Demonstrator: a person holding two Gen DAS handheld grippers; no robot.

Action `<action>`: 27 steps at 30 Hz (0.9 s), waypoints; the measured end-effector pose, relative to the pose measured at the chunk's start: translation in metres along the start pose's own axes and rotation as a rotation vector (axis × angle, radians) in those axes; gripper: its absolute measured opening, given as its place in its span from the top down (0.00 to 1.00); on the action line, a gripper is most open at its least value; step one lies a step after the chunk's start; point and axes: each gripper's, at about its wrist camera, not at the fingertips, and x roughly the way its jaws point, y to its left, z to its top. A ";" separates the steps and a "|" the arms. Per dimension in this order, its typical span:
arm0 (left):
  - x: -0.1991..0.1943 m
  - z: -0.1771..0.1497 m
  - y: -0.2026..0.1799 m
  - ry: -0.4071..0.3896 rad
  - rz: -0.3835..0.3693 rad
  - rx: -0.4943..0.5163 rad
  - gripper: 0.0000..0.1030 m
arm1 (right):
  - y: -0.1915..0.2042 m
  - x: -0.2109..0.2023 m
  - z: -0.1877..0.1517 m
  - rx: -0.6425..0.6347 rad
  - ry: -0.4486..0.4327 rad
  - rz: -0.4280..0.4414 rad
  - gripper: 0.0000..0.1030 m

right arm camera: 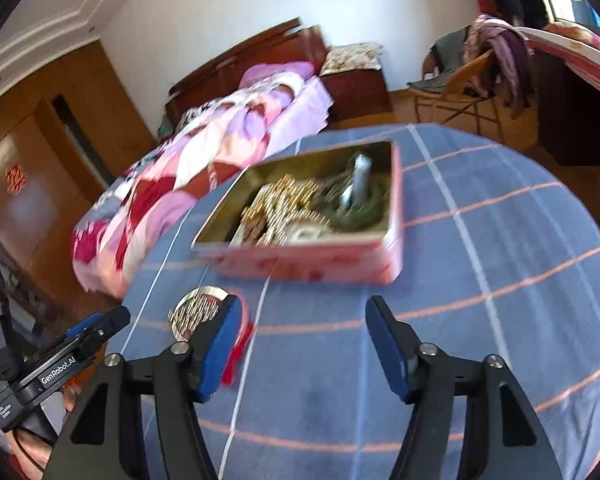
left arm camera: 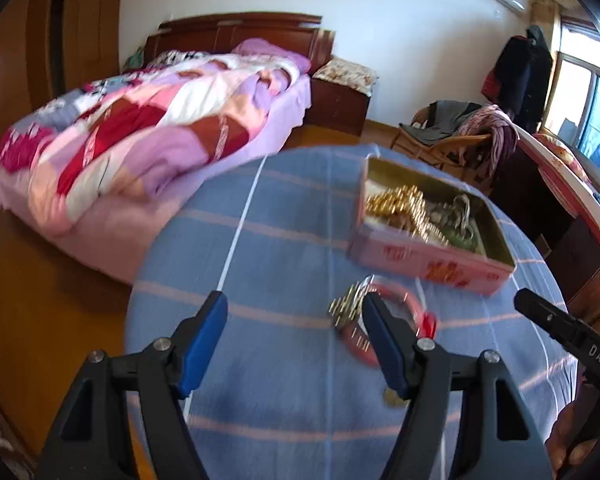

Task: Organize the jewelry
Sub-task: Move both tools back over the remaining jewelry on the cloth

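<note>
An open pink tin box [left arm camera: 424,260] [right arm camera: 308,266] stands on a blue checked tablecloth [left arm camera: 284,240] [right arm camera: 480,248]. It holds gold chains [left arm camera: 400,204] [right arm camera: 284,208] and other jewelry. In front of the box lie a gold beaded piece [left arm camera: 346,306] [right arm camera: 194,312] and a red bangle [left arm camera: 404,300] [right arm camera: 244,320]. My left gripper [left arm camera: 294,308] is open and empty above the cloth, its right finger over the bangle. My right gripper [right arm camera: 302,312] is open and empty in front of the box, its left finger over the bangle.
The round table's edge drops to a wooden floor [left arm camera: 40,312]. A bed with a pink quilt [left arm camera: 132,136] stands beyond it on the left. A chair with clothes [left arm camera: 468,128] and a window [left arm camera: 592,120] are at the right.
</note>
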 end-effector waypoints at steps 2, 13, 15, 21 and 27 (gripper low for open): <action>0.000 -0.009 0.004 0.014 0.014 -0.001 0.31 | 0.007 0.002 -0.008 -0.021 0.018 0.005 0.41; -0.008 -0.029 0.006 0.027 0.005 0.005 0.31 | 0.027 0.009 -0.029 -0.078 0.081 0.019 0.52; -0.009 -0.030 0.004 0.024 0.008 0.012 0.31 | 0.034 0.015 -0.031 -0.104 0.094 0.014 0.53; -0.007 -0.033 0.004 0.032 0.034 0.027 0.31 | 0.051 0.041 -0.031 -0.155 0.142 0.001 0.54; -0.006 -0.033 0.009 0.034 0.050 0.026 0.31 | 0.064 0.059 -0.031 -0.205 0.191 -0.012 0.63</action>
